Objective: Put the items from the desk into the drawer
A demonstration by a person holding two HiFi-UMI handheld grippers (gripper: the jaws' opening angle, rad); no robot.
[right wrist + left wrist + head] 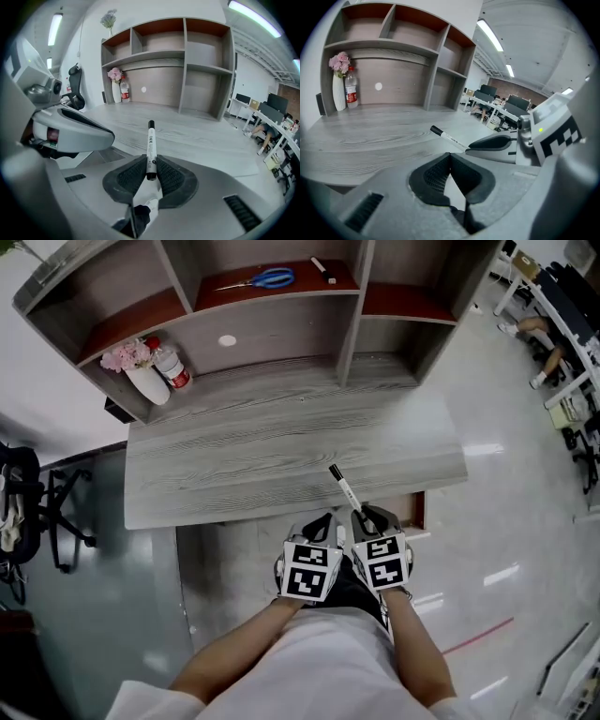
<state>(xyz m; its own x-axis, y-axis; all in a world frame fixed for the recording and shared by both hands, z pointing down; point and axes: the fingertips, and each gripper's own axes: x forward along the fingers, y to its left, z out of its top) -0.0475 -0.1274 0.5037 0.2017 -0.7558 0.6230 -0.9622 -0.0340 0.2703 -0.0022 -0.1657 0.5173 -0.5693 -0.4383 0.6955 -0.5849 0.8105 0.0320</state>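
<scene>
While my right gripper (151,171) clamps its ribbed black pads on the tail of a slim white marker (151,149), the marker's black-capped end juts forward over the front edge of the desk (281,451). My left gripper (450,158) hangs just beside the right one, off that same front edge, its two rubbery pads pressed together on nothing. Both tools have smooth grey moulded shells.

On top, the desk is a broad slab of pale grey wood grain, matt and streaked lengthwise. At the desk's back stands a hutch (349,329) of the same grey board, its shelves red-brown on top. In the hutch's lower left bay, on the desk top, a tapered white vase (148,382) of pink flowers stands just beside a clear bottle (173,369) with a red label. On the upper middle shelf lie blue-handled scissors (266,279) and a second pen (323,271).

Around the desk the floor (506,474) is pale and glossy, catching streaks of light. Left of the desk sits a black office chair (42,512); far to the desk's right run rows of white-framed work tables (562,315).
</scene>
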